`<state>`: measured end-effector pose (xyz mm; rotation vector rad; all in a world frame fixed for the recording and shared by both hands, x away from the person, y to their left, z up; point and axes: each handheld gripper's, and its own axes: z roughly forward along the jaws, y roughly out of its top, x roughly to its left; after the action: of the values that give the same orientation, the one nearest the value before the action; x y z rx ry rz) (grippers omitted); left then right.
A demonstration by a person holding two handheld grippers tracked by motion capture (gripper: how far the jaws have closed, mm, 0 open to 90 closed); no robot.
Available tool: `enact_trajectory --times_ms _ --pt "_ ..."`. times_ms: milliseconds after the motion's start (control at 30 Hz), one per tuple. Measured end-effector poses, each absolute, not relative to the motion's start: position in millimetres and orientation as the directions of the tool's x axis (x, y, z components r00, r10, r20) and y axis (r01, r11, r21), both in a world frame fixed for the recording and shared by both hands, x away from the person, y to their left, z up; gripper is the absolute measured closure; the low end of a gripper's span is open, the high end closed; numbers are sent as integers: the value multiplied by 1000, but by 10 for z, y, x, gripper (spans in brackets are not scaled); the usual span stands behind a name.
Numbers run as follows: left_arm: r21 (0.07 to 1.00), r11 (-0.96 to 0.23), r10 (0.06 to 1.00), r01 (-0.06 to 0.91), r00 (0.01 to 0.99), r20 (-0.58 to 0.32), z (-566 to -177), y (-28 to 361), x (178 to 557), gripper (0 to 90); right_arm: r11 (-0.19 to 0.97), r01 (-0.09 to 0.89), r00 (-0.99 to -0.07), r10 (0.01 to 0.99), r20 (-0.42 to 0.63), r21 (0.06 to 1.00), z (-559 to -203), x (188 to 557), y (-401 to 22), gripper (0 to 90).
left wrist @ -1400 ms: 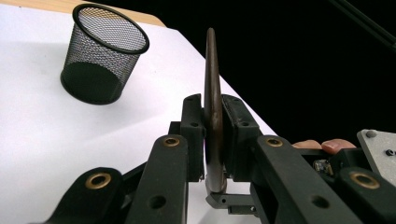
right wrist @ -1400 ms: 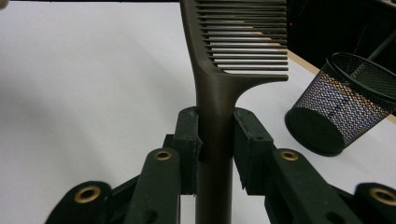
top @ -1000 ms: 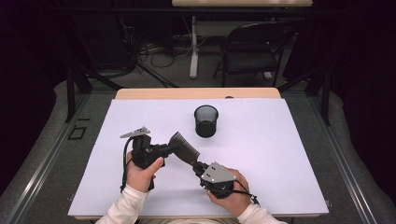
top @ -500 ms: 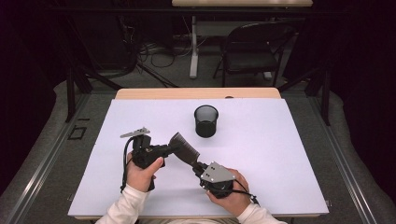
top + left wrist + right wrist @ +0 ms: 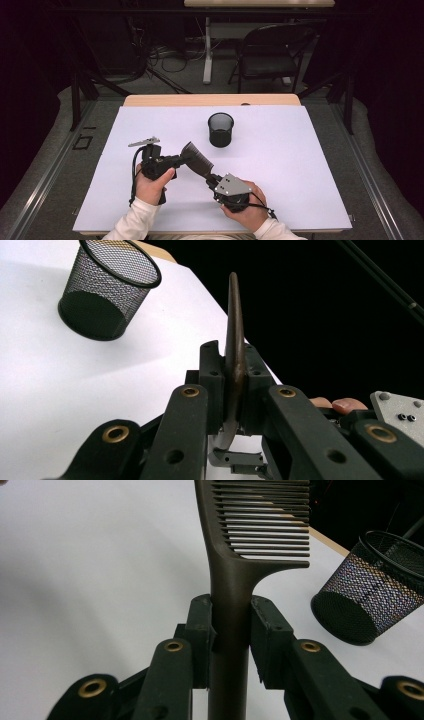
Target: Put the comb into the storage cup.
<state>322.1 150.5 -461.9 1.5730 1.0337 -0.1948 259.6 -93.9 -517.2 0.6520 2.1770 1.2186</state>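
Note:
A dark brown wide-toothed comb (image 5: 197, 159) is held above the white table between both grippers. My left gripper (image 5: 181, 160) comes in from the left and is shut on the comb, which shows edge-on (image 5: 234, 325) between its pads. My right gripper (image 5: 214, 179) comes up from the lower right and is shut on the comb's handle (image 5: 229, 595), with the teeth (image 5: 265, 520) above the jaws. A black mesh cup (image 5: 220, 129) stands upright and empty farther back on the table, apart from both grippers.
The white table sheet (image 5: 300, 165) spreads wide to the right and behind the cup. A wooden table edge (image 5: 210, 100) runs along the back. A black chair (image 5: 270, 55) and cables sit on the floor beyond it.

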Motion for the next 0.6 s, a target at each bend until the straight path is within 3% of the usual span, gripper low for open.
enact_trajectory --times_ms 600 --pt "686 104 505 720 556 -660 -4632 1532 3250 837 479 146 -731 642 -232 866 -5200 2600 -923 688"
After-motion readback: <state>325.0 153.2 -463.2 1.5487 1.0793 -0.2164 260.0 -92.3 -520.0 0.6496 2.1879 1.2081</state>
